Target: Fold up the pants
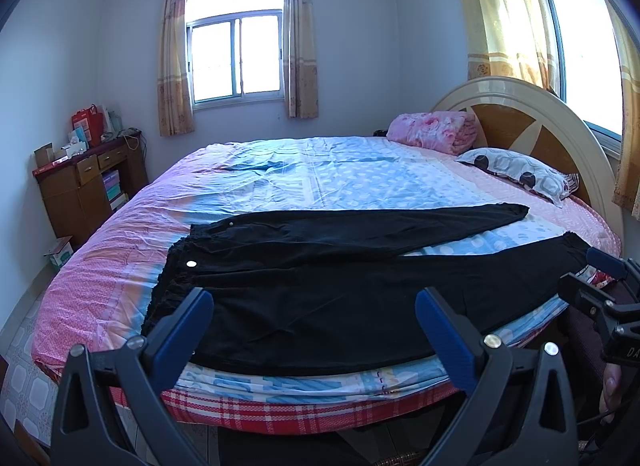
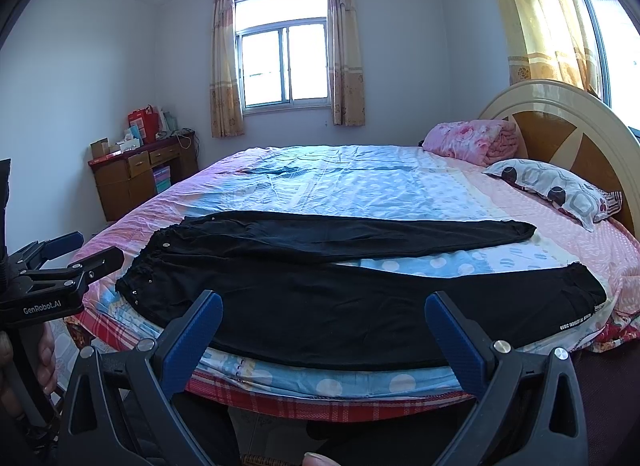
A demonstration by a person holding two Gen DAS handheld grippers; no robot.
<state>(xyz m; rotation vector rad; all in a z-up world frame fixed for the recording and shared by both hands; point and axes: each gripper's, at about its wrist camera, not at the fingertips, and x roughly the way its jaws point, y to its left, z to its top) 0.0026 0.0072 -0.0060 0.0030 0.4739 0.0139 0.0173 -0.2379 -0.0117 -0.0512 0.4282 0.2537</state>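
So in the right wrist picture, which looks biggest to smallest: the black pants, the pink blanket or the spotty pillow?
1. Black pants, by far.
2 and 3. Spotty pillow and pink blanket look about alike; the pillow lies nearer the camera, so no ranking.

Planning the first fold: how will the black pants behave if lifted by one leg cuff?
The black pants lie flat and creased on the bed, so they are probably floppy and will drape. The legs are long, so the rest would likely drag across the sheet.
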